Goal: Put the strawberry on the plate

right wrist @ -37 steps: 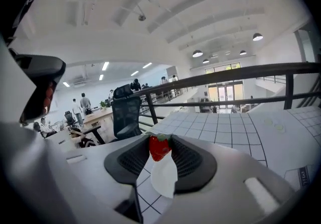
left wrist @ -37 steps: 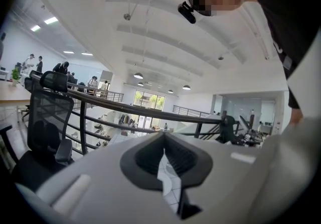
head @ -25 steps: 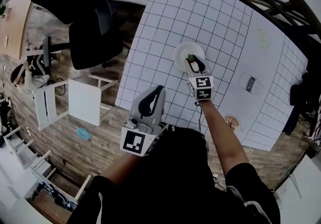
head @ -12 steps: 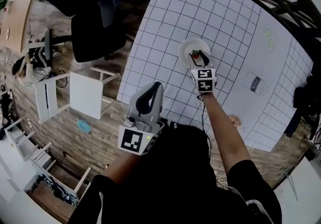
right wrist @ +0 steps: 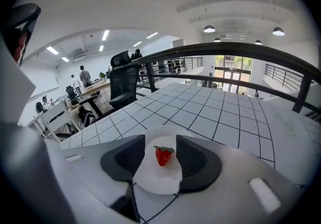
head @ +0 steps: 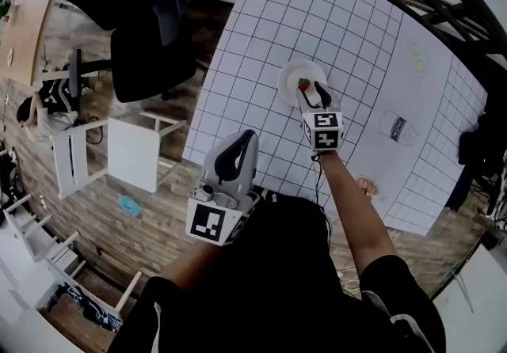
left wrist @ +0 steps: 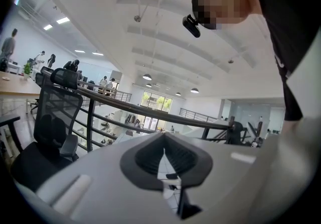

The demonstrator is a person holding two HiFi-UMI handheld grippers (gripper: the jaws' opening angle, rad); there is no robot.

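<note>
- The right tongs (head: 309,90) have let go: a second ago they were clamped on the strawberry (right wrist: 162,155) above the plate (right wrist: 155,180). Now they stand wide apart, and neither pad touches the fruit.
- The strawberry rests on the plate, right between the open right tongs. It sits upright with its green cap on top, clear of both pads.
- As I judge it, the task's own step is done. All that remains is to draw the right tongs back without knocking the fruit.
- The left tongs (head: 248,140) are closed with nothing in them. They are held over the near edge of the tabletop (head: 317,19), well apart from the plate and much as they were before.
- The plate lies straight under and just ahead of the right tongs. It holds only the strawberry, and the rest of its white surface is bare.
- To the right of the right tongs, well apart from them, a clear labelled container (head: 394,128) lies on the tabletop. I cannot tell what is in it.
- A small round dish (head: 366,187) sits beside the right forearm, behind the right tongs. It is too small to tell what it holds.
</note>
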